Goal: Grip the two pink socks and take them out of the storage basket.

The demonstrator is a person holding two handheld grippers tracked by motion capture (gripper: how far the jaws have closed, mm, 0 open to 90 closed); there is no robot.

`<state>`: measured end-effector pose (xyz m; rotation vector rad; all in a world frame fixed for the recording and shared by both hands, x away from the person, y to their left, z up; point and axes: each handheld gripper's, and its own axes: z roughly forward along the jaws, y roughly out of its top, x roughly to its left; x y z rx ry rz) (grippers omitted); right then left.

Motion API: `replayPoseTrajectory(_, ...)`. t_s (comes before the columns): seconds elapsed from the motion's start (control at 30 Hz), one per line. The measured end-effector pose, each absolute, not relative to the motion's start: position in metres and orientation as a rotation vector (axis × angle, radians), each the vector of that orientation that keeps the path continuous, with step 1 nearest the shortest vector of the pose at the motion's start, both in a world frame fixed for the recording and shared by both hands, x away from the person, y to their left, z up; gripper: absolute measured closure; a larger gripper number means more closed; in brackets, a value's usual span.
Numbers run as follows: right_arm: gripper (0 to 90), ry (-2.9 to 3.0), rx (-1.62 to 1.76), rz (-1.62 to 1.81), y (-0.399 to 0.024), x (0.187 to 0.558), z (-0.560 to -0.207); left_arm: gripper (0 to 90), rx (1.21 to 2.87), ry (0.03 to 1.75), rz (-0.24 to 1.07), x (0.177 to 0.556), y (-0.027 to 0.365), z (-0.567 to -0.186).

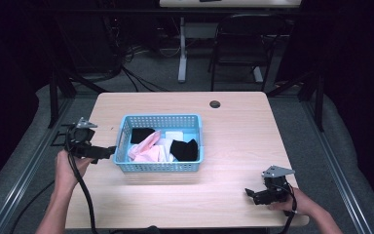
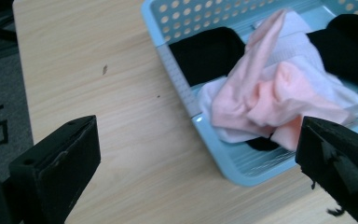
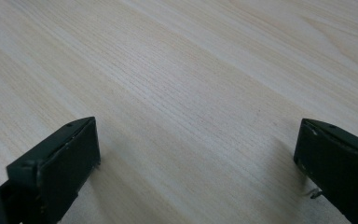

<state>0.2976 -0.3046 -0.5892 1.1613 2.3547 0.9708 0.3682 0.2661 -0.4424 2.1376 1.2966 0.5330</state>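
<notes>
A light blue perforated basket (image 1: 158, 167) stands on the wooden table (image 1: 233, 141), holding a pink cloth (image 1: 144, 147), white cloth (image 1: 174, 136) and black cloths (image 1: 184, 149). My left gripper (image 1: 108, 152) hovers just left of the basket, open, its jaws wide apart. In the left gripper view the basket's corner (image 2: 214, 150) and the pink cloth (image 2: 270, 93) lie ahead between the jaws, nothing held. My right gripper (image 1: 251, 195) rests low near the table's front right, open over bare wood (image 3: 191, 93).
A dark round grommet (image 1: 215, 104) sits near the table's far edge. Behind the table stand a black chair (image 1: 243, 44) and a white desk leg (image 1: 182, 53). Black frame posts flank the table on both sides. Cables trail from both grippers.
</notes>
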Motion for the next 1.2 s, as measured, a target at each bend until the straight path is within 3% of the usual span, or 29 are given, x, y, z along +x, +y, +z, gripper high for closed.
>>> replayPoseTrajectory(0.8, 0.0, 2.358, 1.158, 0.962, -0.305, 0.297, -0.589, 2.1, 2.399, 1.181, 0.350, 0.433, 0.178, -0.458)
replayPoseTrajectory(1.13, 0.0, 2.358, 1.158, 0.959, -0.305, 0.297, -0.589, 16.4, 2.470, 1.217, 0.272, 0.459, 0.162, -0.475)
replayPoseTrajectory(1.2, 0.0, 2.357, 1.158, 0.962, -0.305, 0.297, -0.589, 24.9, 2.488, 1.232, 0.253, 0.463, 0.160, -0.478)
